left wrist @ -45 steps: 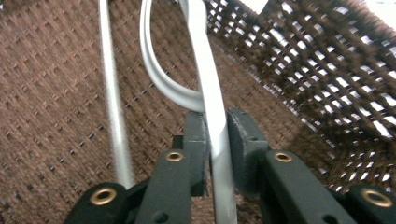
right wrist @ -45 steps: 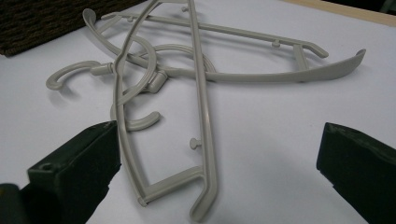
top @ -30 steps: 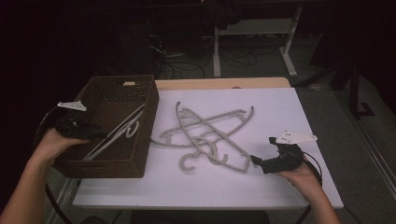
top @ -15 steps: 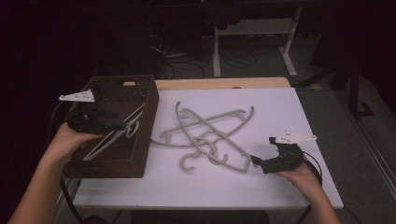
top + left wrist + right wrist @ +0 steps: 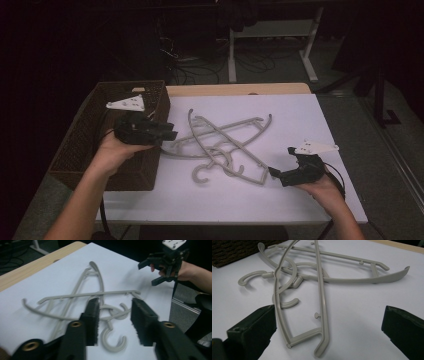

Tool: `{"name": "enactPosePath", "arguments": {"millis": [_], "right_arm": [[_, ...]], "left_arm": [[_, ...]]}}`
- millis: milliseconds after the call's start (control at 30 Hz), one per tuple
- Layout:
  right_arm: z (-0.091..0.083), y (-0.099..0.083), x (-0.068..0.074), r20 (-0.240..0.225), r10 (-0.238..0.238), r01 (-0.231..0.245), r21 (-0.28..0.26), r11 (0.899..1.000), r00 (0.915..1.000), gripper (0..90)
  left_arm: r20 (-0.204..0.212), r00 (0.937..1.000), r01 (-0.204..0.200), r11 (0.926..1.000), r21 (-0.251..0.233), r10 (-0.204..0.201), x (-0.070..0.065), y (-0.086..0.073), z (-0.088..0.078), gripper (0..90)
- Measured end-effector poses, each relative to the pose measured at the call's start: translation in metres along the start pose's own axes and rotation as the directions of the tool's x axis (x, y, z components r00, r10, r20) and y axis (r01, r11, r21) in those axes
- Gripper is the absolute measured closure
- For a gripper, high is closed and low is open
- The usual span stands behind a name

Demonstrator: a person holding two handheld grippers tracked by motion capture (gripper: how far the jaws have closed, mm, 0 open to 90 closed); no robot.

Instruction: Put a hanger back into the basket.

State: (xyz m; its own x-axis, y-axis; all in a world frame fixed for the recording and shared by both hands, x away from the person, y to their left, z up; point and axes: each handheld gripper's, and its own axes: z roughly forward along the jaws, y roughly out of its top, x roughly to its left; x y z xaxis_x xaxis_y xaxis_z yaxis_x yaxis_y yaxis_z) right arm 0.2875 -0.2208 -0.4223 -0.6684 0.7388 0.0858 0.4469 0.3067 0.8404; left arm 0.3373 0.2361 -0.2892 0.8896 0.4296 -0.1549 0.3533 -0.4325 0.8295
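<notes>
A: Hovering near the front of the white bench [image 5: 320,115], the right claw [image 5: 278,173] sits wide apart, empty, just beside the grey hangers [image 5: 225,142].

B: Further back, the left claw [image 5: 170,134] has just been closing, nothing between its jaws, over the brown basket's [image 5: 80,145] rim, pointing at the tangled pile.

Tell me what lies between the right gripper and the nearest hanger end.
Nothing: in the right gripper view, bare white table runs up to the hanger's end, which sits between the open jaws, untouched. The high view shows the right gripper just beside the hangers.
</notes>
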Motion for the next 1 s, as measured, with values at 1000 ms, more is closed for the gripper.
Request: {"name": "enactPosePath", "arguments": {"millis": [1000], "right_arm": [[0.002,-0.001,0.0,-0.006,-0.007,0.007,0.011,1.0,1.0,0.0]], "left_arm": [[-0.133,0.9905,0.076,0.9459,0.316,-0.035,0.003,-0.07,0.159,90.0]]}}
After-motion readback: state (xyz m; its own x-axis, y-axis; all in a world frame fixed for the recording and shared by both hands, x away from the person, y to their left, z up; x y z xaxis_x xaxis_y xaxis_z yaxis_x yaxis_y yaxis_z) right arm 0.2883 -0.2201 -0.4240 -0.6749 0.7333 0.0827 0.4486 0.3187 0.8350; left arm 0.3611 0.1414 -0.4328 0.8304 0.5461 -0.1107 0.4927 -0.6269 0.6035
